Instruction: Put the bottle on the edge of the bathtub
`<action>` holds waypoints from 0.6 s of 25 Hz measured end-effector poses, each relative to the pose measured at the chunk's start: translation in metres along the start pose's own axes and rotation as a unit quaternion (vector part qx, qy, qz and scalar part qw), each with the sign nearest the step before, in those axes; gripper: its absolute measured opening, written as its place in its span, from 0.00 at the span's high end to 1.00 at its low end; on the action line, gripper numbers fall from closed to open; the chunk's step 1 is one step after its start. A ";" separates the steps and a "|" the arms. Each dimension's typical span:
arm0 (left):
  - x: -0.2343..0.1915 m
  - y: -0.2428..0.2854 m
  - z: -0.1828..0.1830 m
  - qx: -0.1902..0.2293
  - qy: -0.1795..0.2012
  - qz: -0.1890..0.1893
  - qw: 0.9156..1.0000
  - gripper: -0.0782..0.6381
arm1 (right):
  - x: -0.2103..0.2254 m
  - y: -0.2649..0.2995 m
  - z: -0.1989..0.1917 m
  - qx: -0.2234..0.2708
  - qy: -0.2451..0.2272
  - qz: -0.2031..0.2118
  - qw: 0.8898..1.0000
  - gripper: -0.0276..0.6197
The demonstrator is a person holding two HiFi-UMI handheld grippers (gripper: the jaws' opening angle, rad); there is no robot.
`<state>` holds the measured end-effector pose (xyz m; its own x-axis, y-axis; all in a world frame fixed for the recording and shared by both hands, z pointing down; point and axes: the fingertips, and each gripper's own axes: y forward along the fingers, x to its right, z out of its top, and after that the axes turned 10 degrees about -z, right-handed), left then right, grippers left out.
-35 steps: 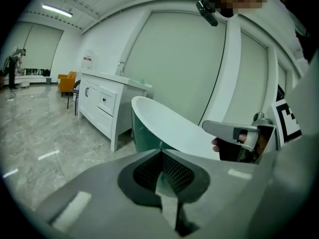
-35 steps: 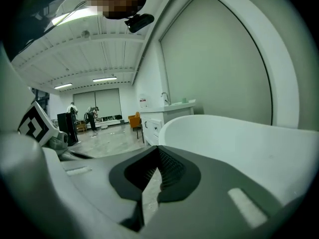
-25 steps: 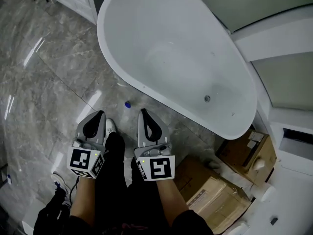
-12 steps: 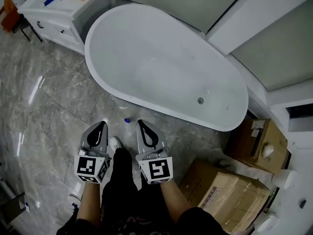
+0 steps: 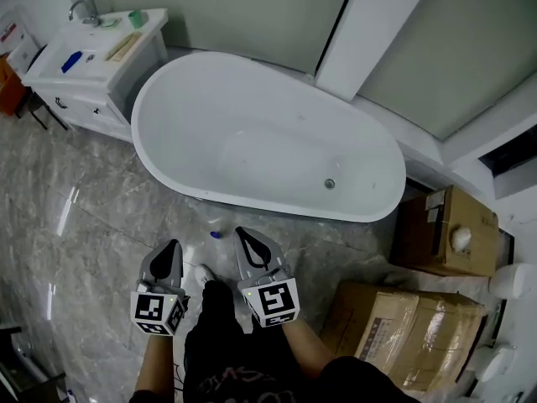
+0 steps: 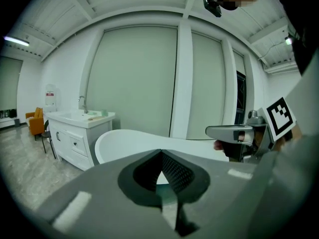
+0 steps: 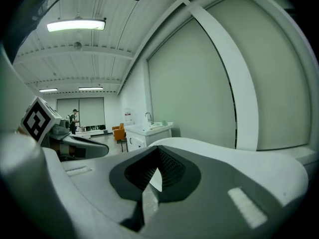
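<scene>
The white oval bathtub [image 5: 260, 141] stands ahead of me on the grey marble floor. A small clear bottle with a blue cap [image 5: 216, 232] lies on the floor just in front of the tub's near wall. My left gripper [image 5: 170, 250] and right gripper [image 5: 242, 235] hover side by side above the floor, both shut and holding nothing. The bottle lies between their tips, closer to the right one. In the left gripper view the shut gripper [image 6: 160, 153] points toward the tub [image 6: 124, 141]. The right gripper view shows its shut gripper [image 7: 158, 151] below the tub rim [image 7: 214, 148].
A white vanity [image 5: 92, 57] with a faucet, a blue item [image 5: 71, 60] and a green cup [image 5: 135, 18] stands left of the tub. Cardboard boxes [image 5: 445, 229] [image 5: 403, 326] sit on the floor at the right. An orange chair [image 5: 7, 82] is at the far left.
The head view has lifted, so the tub sits farther up and the vanity top has come into sight. Both grippers stay shut, side by side, slightly lower in the picture.
</scene>
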<state>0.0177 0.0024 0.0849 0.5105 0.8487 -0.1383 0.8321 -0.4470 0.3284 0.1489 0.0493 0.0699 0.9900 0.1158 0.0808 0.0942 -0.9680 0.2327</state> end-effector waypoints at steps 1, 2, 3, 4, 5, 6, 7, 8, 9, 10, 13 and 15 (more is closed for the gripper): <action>0.009 -0.001 0.001 -0.003 0.003 -0.006 1.000 0.89 | 0.005 -0.005 0.003 0.002 -0.001 -0.003 1.000 0.94; 0.018 -0.001 0.002 -0.005 0.007 -0.010 1.000 0.89 | 0.011 -0.011 0.006 0.005 -0.001 -0.006 1.000 0.94; 0.024 -0.001 0.004 -0.005 0.014 -0.010 1.000 0.89 | 0.017 -0.016 0.009 0.007 0.001 -0.009 1.000 0.94; 0.029 -0.002 0.007 -0.003 0.021 -0.008 1.000 0.89 | 0.023 -0.021 0.011 0.009 0.005 -0.011 1.000 0.94; 0.033 -0.002 0.010 -0.001 0.024 -0.006 1.000 0.89 | 0.028 -0.026 0.014 0.011 0.007 -0.012 1.000 0.94; 0.036 -0.003 0.013 0.002 0.024 -0.004 1.000 0.89 | 0.032 -0.031 0.016 0.014 0.006 -0.011 1.000 0.94; 0.040 -0.004 0.017 0.004 0.023 -0.002 1.000 0.89 | 0.034 -0.035 0.019 0.015 0.001 -0.009 1.000 0.94; 0.043 -0.005 0.022 0.007 0.024 -0.001 1.000 0.89 | 0.035 -0.040 0.021 0.016 -0.006 -0.003 1.000 0.94; 0.047 -0.006 0.027 0.009 0.030 0.002 1.000 0.89 | 0.036 -0.046 0.024 0.016 -0.015 0.005 1.000 0.94; 0.051 -0.008 0.030 0.011 0.036 0.003 0.999 0.89 | 0.036 -0.052 0.025 0.015 -0.024 0.014 1.000 0.94; 0.065 -0.012 0.033 0.007 0.049 0.003 0.999 0.89 | 0.041 -0.069 0.026 0.014 -0.040 0.029 0.999 0.94; 0.074 -0.016 0.033 0.006 0.044 0.007 0.999 0.89 | 0.046 -0.078 0.027 0.014 -0.041 0.031 0.999 0.94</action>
<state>0.0496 0.0631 0.0384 0.5010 0.8640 -0.0506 0.8279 -0.4615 0.3188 0.1901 0.1244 0.0291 0.9992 0.0377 0.0143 0.0341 -0.9789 0.2015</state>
